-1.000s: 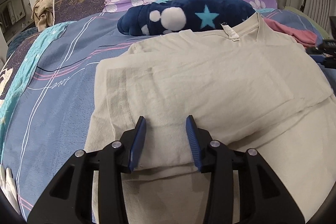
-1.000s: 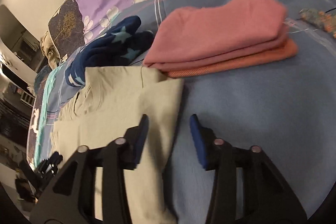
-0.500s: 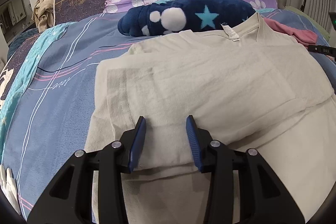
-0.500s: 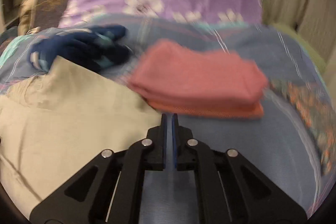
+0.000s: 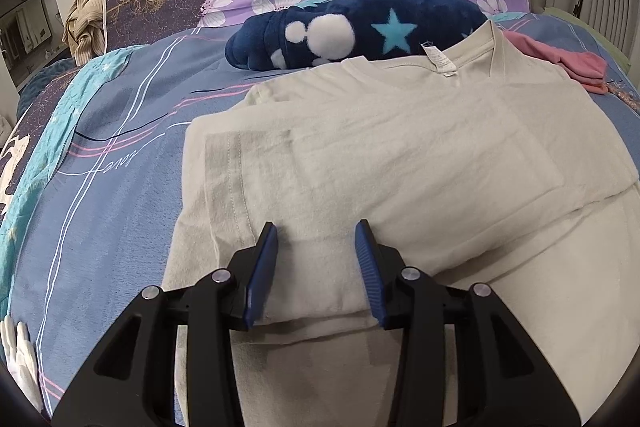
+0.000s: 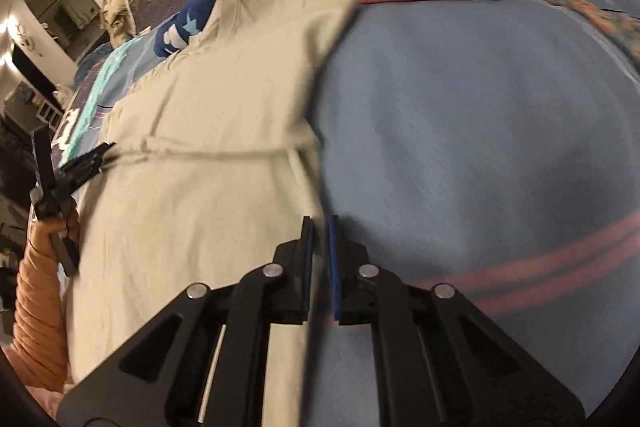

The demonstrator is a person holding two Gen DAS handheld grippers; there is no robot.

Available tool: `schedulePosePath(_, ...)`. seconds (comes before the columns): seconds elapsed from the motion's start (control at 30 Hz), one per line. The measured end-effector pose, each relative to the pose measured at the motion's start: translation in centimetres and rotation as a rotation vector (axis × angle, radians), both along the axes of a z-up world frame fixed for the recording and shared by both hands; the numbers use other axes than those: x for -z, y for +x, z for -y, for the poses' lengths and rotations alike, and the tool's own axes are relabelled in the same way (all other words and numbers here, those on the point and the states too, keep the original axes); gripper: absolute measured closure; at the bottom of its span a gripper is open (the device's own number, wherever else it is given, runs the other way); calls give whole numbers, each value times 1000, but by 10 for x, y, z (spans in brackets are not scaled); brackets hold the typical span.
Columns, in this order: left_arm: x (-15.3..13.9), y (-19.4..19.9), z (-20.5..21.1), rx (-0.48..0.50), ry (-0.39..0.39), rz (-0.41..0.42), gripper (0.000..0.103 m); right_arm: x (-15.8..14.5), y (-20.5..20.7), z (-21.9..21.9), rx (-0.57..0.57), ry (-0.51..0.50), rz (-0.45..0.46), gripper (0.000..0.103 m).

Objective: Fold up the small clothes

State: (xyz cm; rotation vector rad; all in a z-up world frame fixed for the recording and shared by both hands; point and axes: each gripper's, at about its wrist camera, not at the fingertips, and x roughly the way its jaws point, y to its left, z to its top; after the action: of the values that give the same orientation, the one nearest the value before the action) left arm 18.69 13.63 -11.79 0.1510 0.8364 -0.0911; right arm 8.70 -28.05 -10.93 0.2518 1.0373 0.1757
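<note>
right gripper (image 6: 319, 259) now lower, at beige shirt (image 6: 208, 163) edge

Even, cool indoor light is filling the left wrist view, keeping the cream cotton T-shirt (image 5: 400, 155) sharp, with a soft shadow falling under the black left gripper (image 5: 316, 259). The right wrist view is glowing warmer and dimmer; motion blur is smearing the blue bedsheet (image 6: 460, 131). Fisheye bending and dark vignetting are curving both frames' edges.
</note>
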Motion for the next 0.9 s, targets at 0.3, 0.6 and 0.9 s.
schedulePosePath(0.3, -18, -35, -20, 44, -257, 11, 56, -5, -51, 2, 32, 29, 28, 91)
schedulePosePath(0.6, -30, -142, -54, 56, -151, 21, 35, -10, -89, 6, 33, 41, 44, 83)
schedulePosePath(0.9, -3, -205, -78, 26, -111, -71, 35, -10, -112, -15, -21, 54, 52, 76)
